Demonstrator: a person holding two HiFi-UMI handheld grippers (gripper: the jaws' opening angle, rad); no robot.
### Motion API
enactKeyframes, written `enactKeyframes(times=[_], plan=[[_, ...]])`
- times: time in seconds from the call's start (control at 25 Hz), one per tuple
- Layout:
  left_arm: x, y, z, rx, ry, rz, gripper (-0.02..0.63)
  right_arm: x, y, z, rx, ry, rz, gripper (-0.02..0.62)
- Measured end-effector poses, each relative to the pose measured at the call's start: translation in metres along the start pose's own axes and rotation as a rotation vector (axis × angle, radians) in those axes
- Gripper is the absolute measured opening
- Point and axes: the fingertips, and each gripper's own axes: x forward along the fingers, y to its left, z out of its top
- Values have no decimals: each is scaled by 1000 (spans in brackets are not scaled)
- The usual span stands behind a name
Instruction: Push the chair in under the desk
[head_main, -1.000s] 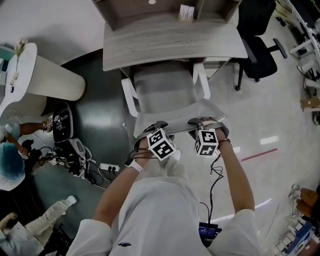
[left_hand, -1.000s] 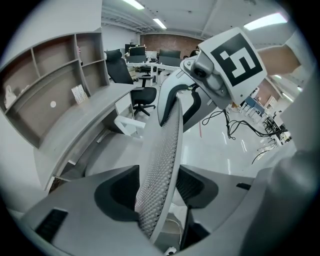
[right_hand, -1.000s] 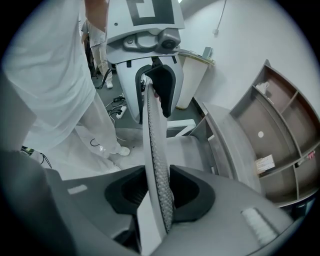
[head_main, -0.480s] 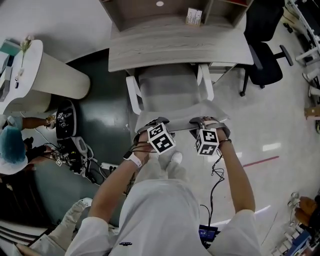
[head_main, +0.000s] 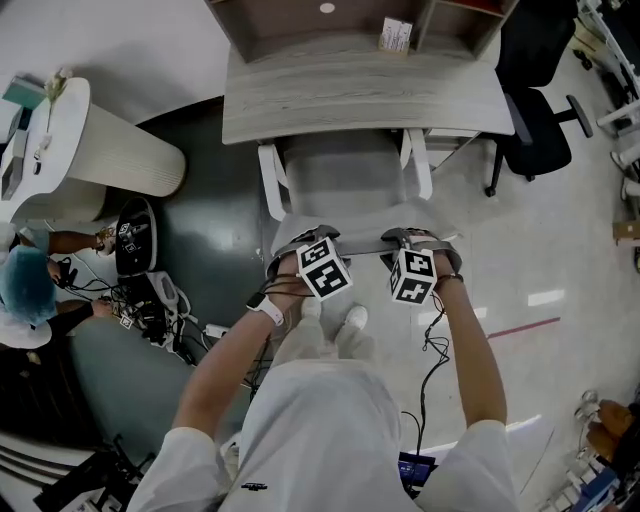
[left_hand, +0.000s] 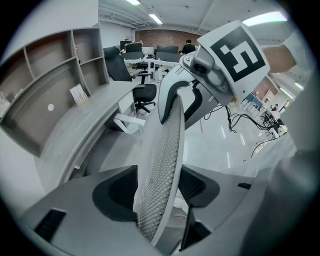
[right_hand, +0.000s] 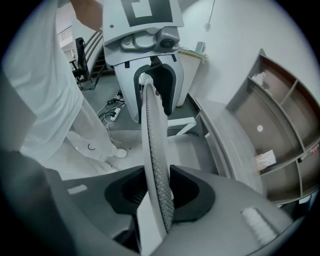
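A grey mesh-backed chair (head_main: 345, 180) stands with its seat partly under the grey wooden desk (head_main: 360, 95), armrests just in front of the desk edge. Both grippers sit on the top edge of its backrest (head_main: 358, 243). My left gripper (head_main: 300, 242) is on the left part; its jaws are opening, with the mesh backrest (left_hand: 165, 145) still between the pads of the gripper (left_hand: 157, 187). My right gripper (head_main: 415, 240) is shut on the backrest's right part; the mesh edge (right_hand: 152, 135) runs straight through this gripper (right_hand: 160, 192).
A black office chair (head_main: 525, 90) stands right of the desk. A round white table (head_main: 110, 155) is at the left, with cables and a power strip (head_main: 215, 330) on the floor below it. A person in a blue cap (head_main: 22, 290) crouches at far left. A small box (head_main: 397, 35) sits on the desk shelf.
The chair has slid a little farther toward the desk, with both grippers following on the backrest. The person at the left has shifted.
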Motion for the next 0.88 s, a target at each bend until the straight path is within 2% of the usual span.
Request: enactKeyframes(times=[0.24, 0.56, 0.88], plan=[[1, 5, 3, 11, 2, -10, 250, 2, -6, 0, 17, 15, 27, 135], [3, -9, -7, 36, -6, -4, 234, 2, 13, 0, 47, 21, 24, 130], [-1, 7, -9, 24, -7, 22, 242, 6, 3, 6, 68, 22, 16, 130]])
